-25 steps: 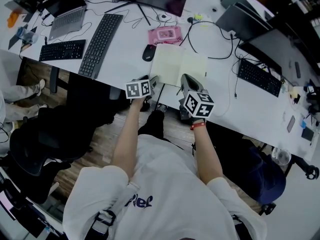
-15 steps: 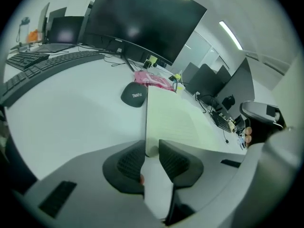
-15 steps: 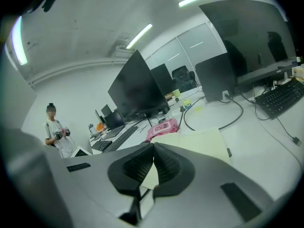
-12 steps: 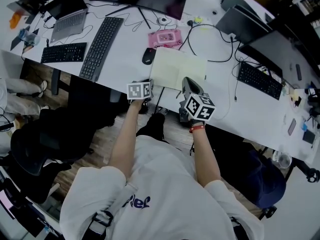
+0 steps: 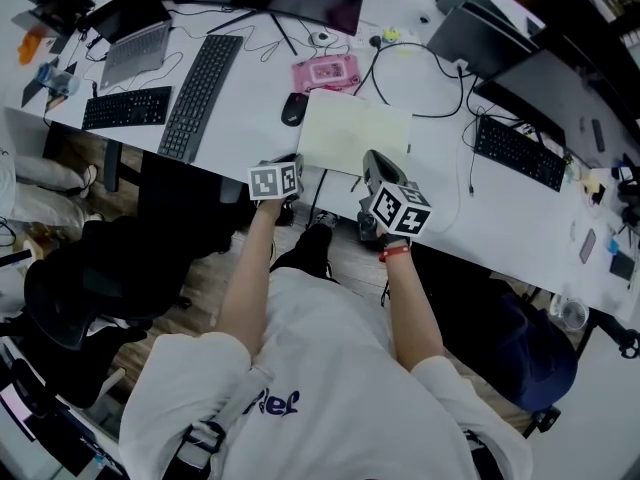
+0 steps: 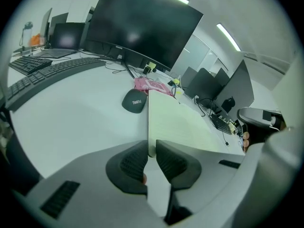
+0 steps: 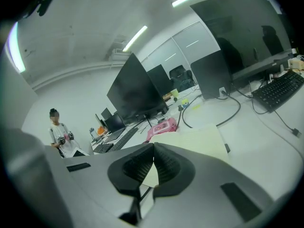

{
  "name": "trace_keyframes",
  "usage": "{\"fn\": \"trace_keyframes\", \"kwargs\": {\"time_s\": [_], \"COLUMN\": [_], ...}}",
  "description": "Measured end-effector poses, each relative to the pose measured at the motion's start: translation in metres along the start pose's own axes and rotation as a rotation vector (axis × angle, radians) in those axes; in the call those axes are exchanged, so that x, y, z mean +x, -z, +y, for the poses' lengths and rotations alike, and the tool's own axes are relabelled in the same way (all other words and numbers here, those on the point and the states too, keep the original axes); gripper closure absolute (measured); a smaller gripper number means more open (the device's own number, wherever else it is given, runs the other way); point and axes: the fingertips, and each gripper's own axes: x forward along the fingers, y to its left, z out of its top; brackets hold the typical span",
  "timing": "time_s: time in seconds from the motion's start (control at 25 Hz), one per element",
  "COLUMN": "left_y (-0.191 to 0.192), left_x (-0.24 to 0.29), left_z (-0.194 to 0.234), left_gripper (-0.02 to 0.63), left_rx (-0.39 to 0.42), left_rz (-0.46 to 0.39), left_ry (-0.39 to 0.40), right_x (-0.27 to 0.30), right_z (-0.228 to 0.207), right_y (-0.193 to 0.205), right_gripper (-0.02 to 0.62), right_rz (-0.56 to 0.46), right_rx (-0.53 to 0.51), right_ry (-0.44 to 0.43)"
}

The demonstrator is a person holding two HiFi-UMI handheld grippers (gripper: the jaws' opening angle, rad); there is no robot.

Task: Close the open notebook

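On the white desk (image 5: 250, 118), the notebook (image 5: 355, 133) lies open and flat at the near edge, pages up. Behind the notebook stands a dark monitor (image 6: 142, 27). Well to the left of the notebook lies a long keyboard (image 5: 200, 93).

Left gripper (image 6: 151, 150): positioned at the notebook's near-left corner. Its jaws have just been closing. They now stand narrow, with the notebook's left edge clamped between the pads.

Right gripper (image 7: 153, 151): positioned at the notebook's near-right corner, tips over the right page. Its jaws are closed, and the tips meet. Page shows in the gap below the tips; whether any paper is pinched cannot be determined.

A pink case (image 5: 326, 71) lies just behind the notebook. A black mouse (image 5: 294, 109) sits just beside the notebook's far-left corner.
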Motion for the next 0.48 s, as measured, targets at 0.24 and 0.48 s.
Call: {"fn": "trace_keyframes", "kwargs": {"time_s": [0.24, 0.48], "left_y": [-0.005, -0.008], "left_x": [-0.009, -0.016], "left_z": [-0.007, -0.012], "left_gripper": [0.541, 0.545], "left_rx": [0.019, 0.036], "left_rz": [-0.025, -0.049], "left_ry": [-0.007, -0.013], "right_x": [-0.004, -0.007], "right_z": [0.001, 0.001], "right_y": [-0.007, -0.010], "right_gripper": [0.581, 0.581], "right_rz": [-0.017, -0.031], "right_rx": [0.010, 0.020], "right_ry": [-0.003, -0.007]}}
